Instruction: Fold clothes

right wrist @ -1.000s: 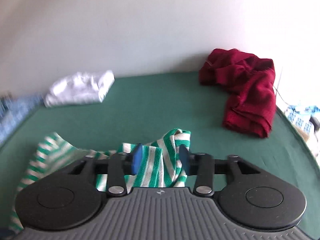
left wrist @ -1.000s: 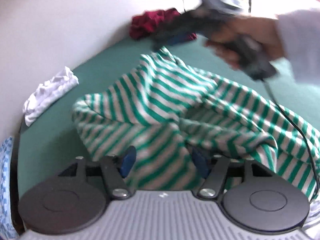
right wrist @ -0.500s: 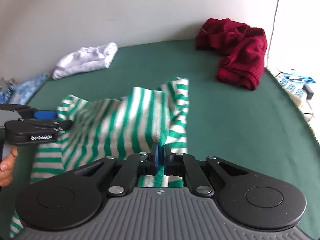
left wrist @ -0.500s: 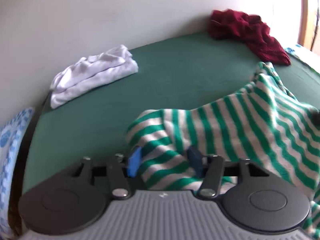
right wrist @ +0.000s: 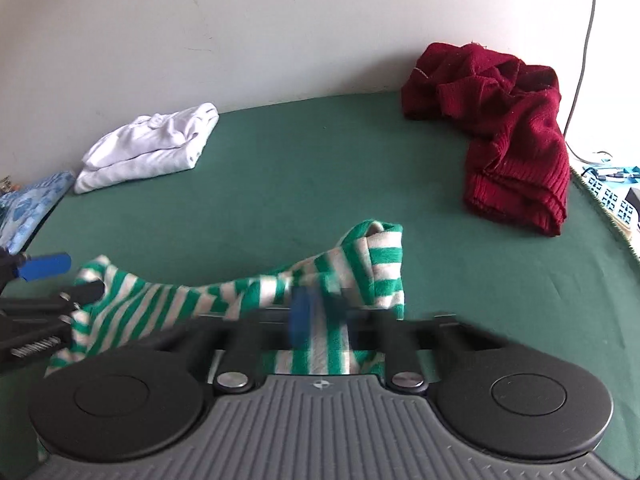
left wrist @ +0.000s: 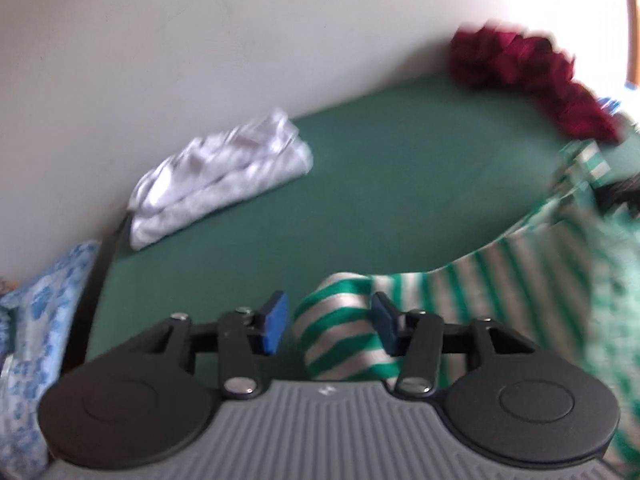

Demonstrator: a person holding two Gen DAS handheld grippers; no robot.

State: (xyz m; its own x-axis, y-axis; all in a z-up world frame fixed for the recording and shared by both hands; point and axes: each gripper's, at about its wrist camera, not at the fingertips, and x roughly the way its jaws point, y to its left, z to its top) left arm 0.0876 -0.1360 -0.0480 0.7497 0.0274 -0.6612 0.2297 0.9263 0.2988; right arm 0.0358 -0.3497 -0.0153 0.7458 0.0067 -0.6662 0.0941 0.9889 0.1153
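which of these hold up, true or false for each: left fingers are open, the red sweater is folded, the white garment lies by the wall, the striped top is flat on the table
1. The left gripper has its fingers open. True: a roll of the striped top sits between the blue pads, with a gap at one pad.
2. The red sweater is neatly folded. False: it lies crumpled in a heap.
3. The white garment lies folded near the wall. True.
4. The striped top lies flat on the green table. False: it is bunched and held up at the right gripper.
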